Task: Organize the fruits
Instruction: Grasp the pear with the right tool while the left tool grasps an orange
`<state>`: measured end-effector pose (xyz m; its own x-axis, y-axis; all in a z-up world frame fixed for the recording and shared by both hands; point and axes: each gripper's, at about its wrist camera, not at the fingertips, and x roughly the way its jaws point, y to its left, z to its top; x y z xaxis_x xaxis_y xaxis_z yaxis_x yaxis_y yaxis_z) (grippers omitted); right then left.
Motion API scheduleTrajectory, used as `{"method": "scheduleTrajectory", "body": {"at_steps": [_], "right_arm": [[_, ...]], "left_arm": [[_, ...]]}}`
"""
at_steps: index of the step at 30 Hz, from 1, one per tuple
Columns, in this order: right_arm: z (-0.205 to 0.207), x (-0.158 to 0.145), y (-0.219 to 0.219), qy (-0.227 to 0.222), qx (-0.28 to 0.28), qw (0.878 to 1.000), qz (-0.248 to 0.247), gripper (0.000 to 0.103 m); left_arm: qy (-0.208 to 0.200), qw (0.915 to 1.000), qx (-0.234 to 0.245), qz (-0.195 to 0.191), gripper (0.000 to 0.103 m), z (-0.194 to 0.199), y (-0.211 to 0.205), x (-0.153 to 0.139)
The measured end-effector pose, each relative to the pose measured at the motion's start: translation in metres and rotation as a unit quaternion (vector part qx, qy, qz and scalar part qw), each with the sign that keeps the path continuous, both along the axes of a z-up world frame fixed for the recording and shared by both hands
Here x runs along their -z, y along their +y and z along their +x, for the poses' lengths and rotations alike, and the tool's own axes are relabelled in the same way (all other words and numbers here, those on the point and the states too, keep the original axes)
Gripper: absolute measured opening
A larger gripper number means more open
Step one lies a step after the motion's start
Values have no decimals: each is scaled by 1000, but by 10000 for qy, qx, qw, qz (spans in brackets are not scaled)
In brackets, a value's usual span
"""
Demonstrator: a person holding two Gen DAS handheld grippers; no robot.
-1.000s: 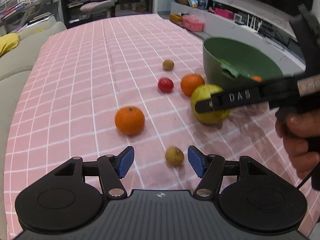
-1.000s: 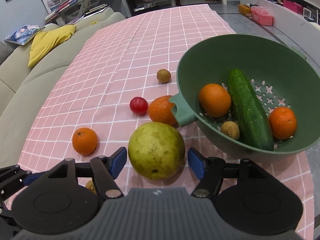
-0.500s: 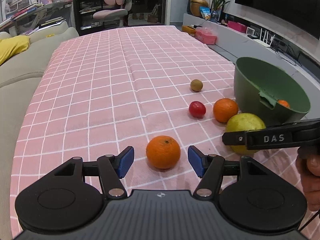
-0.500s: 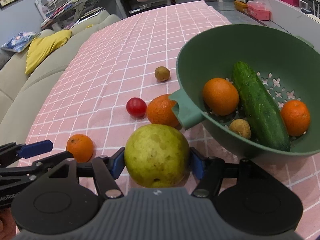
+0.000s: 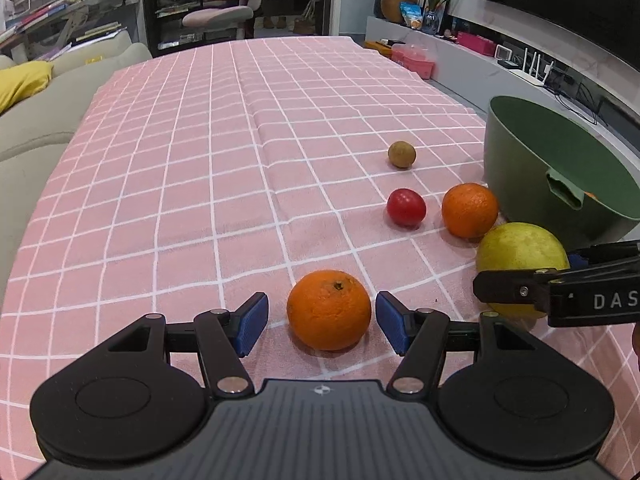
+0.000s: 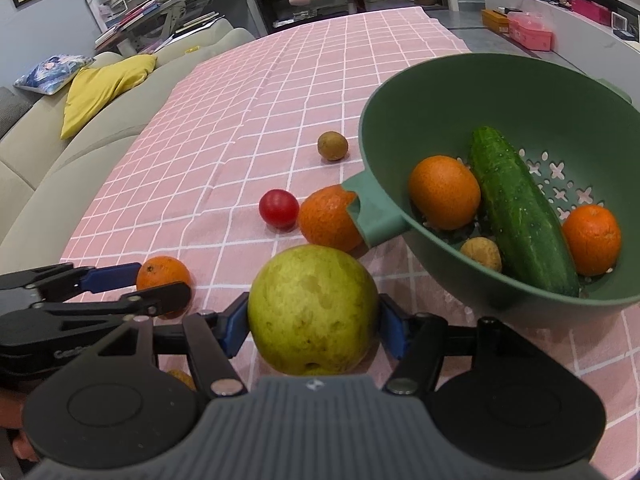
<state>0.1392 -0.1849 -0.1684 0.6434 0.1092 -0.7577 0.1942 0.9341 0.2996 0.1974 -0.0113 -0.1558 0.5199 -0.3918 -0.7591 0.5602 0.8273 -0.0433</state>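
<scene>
My left gripper stands open low over the pink checked cloth, an orange sitting between its blue pads with a small gap on each side. My right gripper is shut on a large yellow-green pear, both pads against its sides. Just right of it stands the green colander, which holds two oranges, a cucumber and a small brown fruit. Loose on the cloth lie another orange by the colander's handle, a red tomato and a small brown fruit.
A beige sofa with a yellow cushion runs along the table's left side. A low cabinet with boxes lines the right wall. Another small brown fruit lies half hidden under the left gripper's arm. The pink cloth stretches far back.
My left gripper has moved from the small brown fruit to the orange, which now sits between its fingers. The right gripper's pads have closed onto the pear.
</scene>
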Motion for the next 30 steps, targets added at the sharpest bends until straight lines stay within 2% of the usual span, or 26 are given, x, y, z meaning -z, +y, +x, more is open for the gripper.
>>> {"method": "scheduleTrajectory", "body": {"at_steps": [5, 8, 10, 16, 23, 30], "right_arm": [[0, 1, 0, 0, -20, 10000, -4, 62], [0, 0, 0, 2, -41, 10000, -25, 62], [0, 0, 0, 2, -52, 10000, -37, 62], [0, -2, 7, 21, -196, 9995, -248, 62], [0, -5, 13, 76, -317, 9994, -137, 62], [-5, -32, 24, -203, -595, 9980, -5, 62]], "left_arm": [[63, 10000, 10, -53, 71, 2, -1, 4], [40, 10000, -8, -68, 56, 2, 0, 4], [22, 10000, 71, -48, 51, 1, -2, 3], [21, 9999, 104, 31, 51, -2, -4, 2], [6, 10000, -76, -46, 51, -4, 6, -14], [-68, 9993, -360, -20, 51, -14, 23, -40]]}}
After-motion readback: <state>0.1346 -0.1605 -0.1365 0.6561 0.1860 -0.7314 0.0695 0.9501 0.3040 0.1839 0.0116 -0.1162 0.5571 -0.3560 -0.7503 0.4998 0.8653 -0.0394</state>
